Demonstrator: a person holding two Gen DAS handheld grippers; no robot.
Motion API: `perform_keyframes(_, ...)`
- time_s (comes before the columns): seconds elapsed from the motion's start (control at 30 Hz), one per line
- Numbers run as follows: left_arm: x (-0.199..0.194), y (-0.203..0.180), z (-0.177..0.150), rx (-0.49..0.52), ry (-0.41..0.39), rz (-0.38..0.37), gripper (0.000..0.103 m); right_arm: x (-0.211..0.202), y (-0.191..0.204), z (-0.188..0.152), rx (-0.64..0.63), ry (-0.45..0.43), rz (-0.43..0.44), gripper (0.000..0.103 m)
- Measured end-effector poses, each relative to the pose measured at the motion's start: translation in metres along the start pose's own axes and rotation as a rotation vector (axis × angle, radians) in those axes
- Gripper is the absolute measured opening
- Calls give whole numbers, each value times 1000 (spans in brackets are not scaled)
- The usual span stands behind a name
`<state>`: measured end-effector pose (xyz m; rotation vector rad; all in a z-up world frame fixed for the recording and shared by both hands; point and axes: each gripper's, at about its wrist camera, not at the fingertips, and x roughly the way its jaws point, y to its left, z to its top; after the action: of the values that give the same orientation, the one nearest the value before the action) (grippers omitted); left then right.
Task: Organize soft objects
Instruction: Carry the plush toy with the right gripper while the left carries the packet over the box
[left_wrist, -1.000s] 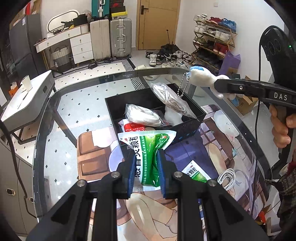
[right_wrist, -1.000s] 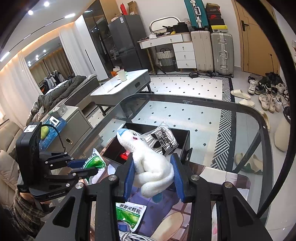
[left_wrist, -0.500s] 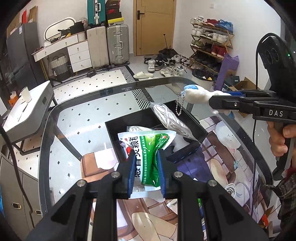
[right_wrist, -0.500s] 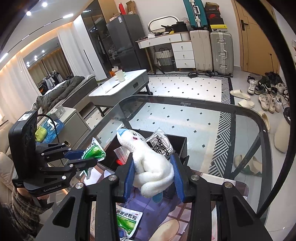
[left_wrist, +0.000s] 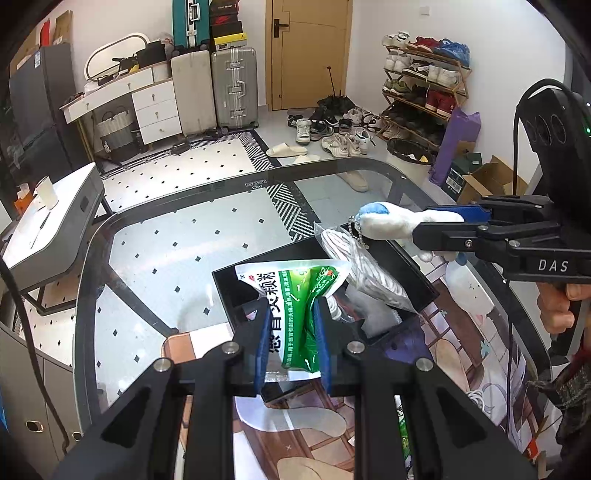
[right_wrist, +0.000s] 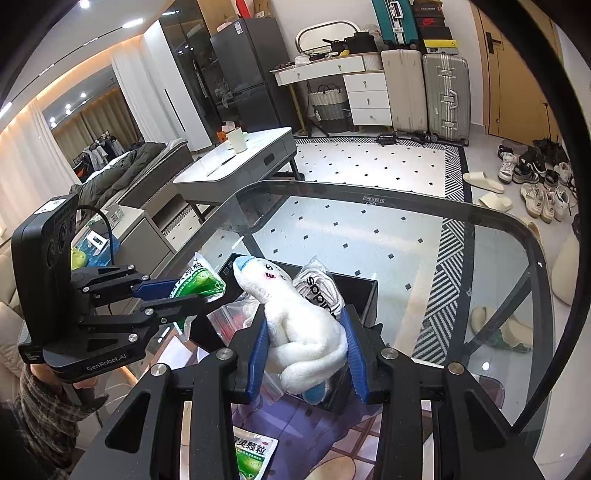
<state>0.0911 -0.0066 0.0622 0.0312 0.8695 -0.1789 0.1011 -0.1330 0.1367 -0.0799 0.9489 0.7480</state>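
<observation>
The left gripper (left_wrist: 291, 341) is clamped on a green packet (left_wrist: 295, 314), which sticks up between its fingers above the black box (left_wrist: 421, 280). The right gripper (right_wrist: 306, 350) squeezes a white plush toy (right_wrist: 299, 328), its head poking past the fingertips over that box.

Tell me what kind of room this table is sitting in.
Most likely a lived-in apartment room by the entrance: a shoe rack and loose shoes near the door, suitcases against the wall, and a fridge.
</observation>
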Motion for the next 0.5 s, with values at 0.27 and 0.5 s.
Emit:
perform_keyframes(0.27, 27, 2, 2, -2, 41, -17, 20, 36, 7, 3, -23, 70, -9, 38)
perform_keyframes(0.5, 44, -2, -3, -3, 74, -37, 20, 68, 10, -1, -36, 135, -22, 38)
